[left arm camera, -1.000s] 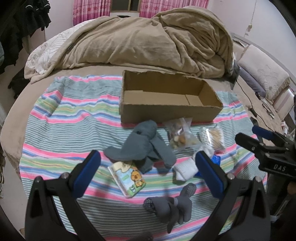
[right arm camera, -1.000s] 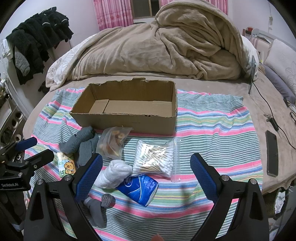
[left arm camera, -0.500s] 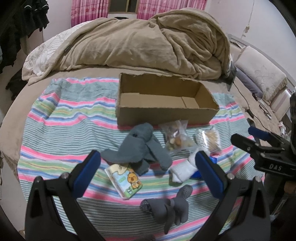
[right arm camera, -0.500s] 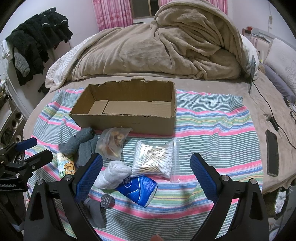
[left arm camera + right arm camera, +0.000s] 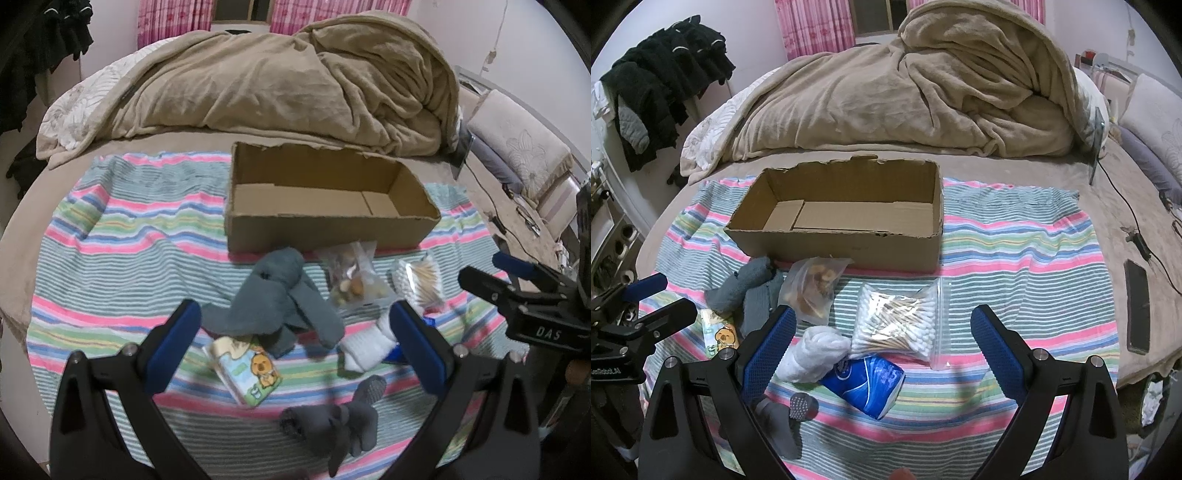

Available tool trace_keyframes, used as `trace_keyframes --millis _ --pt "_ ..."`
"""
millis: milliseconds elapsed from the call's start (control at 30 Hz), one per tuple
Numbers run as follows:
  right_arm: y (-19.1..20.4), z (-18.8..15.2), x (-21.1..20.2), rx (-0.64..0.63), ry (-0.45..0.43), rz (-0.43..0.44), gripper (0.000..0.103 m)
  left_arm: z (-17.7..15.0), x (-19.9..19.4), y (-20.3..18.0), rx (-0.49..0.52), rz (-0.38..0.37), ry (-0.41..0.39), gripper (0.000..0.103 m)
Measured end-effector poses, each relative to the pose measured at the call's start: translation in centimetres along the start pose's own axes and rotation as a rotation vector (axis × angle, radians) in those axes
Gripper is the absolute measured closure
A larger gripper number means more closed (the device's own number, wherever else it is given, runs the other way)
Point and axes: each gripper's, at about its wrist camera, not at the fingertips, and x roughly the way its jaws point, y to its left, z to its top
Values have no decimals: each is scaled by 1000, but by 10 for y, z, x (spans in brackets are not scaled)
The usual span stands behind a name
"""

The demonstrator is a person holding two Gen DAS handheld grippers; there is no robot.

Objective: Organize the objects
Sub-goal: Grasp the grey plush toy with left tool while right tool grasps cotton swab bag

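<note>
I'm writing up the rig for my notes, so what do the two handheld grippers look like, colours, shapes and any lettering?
Both are matte black, Y-shaped frames with silver screws. Each finger carries a long blue pad; on the right gripper the pads show a fine dotted texture. The left gripper looks the same. Seen side-on, the right one's body reads "DAS" in white, the left one's "GenRobot.AI", partly cut off. No cables or sleeves show.

The right gripper (image 5: 517,280) bore white letters "DAS" on its black body. The left gripper (image 5: 646,306) carried partly cut-off lettering ending in "RobotLAI". Nothing else was legible.

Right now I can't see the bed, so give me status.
Left gripper, right gripper open, holding nothing. Cardboard box empty; items on striped towel. Nothing blocking.
</note>
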Motion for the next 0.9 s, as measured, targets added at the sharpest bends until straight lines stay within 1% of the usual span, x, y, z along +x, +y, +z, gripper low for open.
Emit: trace_keyframes --millis 300,433,500,633,700,767,833,900 --pt "-15 4 28 27 43 -5 6 6 34 10 0 16 41 1" --pt "-20 3 44 41 76 -6 6 7 55 14 3 13 73 2" --pt "-22 1 53 47 94 -9 6 7 64 16 4 15 88 7" --pt "-25 -1 65 64 124 -4 6 5 82 19 7 14 124 10" --pt "-27 -2 70 72 137 3 6 4 86 19 9 5 138 14" --pt "-27 -3 75 77 146 6 6 2 92 19 7 -8 152 16" --pt "-28 -4 81 79 156 3 6 -1 98 17 17 -12 166 21" --pt "-28 -6 86 81 168 2 6 -2 102 17 23 -15 170 22"
